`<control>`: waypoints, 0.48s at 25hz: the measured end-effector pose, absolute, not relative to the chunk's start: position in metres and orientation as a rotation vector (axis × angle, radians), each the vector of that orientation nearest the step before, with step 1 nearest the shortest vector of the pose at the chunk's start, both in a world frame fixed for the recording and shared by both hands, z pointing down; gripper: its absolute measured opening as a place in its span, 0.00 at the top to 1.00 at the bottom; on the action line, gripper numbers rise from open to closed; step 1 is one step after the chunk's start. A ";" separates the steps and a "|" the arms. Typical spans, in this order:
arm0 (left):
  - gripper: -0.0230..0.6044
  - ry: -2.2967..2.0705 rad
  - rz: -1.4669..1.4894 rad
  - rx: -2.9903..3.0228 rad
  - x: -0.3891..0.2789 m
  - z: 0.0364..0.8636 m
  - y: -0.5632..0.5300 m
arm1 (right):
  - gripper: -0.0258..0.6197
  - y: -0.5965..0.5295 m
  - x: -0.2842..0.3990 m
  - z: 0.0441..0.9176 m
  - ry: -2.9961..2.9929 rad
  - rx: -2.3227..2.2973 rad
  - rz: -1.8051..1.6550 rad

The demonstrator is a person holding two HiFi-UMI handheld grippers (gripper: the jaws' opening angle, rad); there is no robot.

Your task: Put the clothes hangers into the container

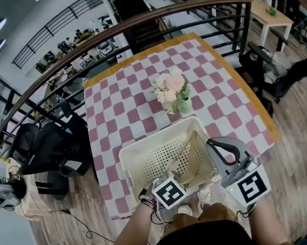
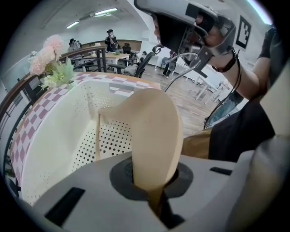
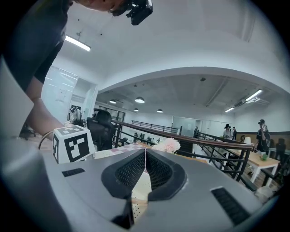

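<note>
A cream perforated basket (image 1: 146, 159) stands at the near edge of the checked table (image 1: 115, 101). A tan wooden hanger (image 1: 191, 152) leans inside it toward the right wall. In the left gripper view the hanger's (image 2: 147, 131) broad end runs out from my left gripper (image 2: 154, 192) over the basket's inside (image 2: 59, 131). That gripper is shut on the hanger and points steeply down. In the head view my left gripper (image 1: 175, 182) sits at the basket's near rim. My right gripper (image 1: 214, 145) hovers beside the basket's right wall, its jaws (image 3: 145, 165) shut on nothing.
A vase of pink flowers (image 1: 173, 91) stands just behind the basket. A dark railing (image 1: 135, 25) curves past the table's far side. Black office chairs (image 1: 50, 148) stand left of the table on the wooden floor. More desks (image 1: 272, 12) are at the upper right.
</note>
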State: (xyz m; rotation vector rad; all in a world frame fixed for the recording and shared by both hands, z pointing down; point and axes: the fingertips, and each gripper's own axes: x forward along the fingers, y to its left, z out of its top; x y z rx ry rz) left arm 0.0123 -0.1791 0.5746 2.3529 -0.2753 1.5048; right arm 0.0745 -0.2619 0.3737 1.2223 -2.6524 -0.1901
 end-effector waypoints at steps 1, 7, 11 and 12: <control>0.95 -0.256 1.521 2.352 0.014 0.576 -0.176 | 0.91 -0.261 0.074 0.374 -2.646 1.216 -0.200; 0.95 -0.223 1.513 2.345 0.016 0.576 -0.174 | 0.91 -0.257 0.071 0.371 -2.639 1.217 -0.202; 0.95 -0.212 1.495 2.339 0.014 0.574 -0.174 | 0.91 -0.253 0.067 0.370 -2.630 1.203 -0.217; 0.95 -0.209 1.492 2.333 0.013 0.575 -0.174 | 0.91 -0.252 0.065 0.370 -2.623 1.197 -0.225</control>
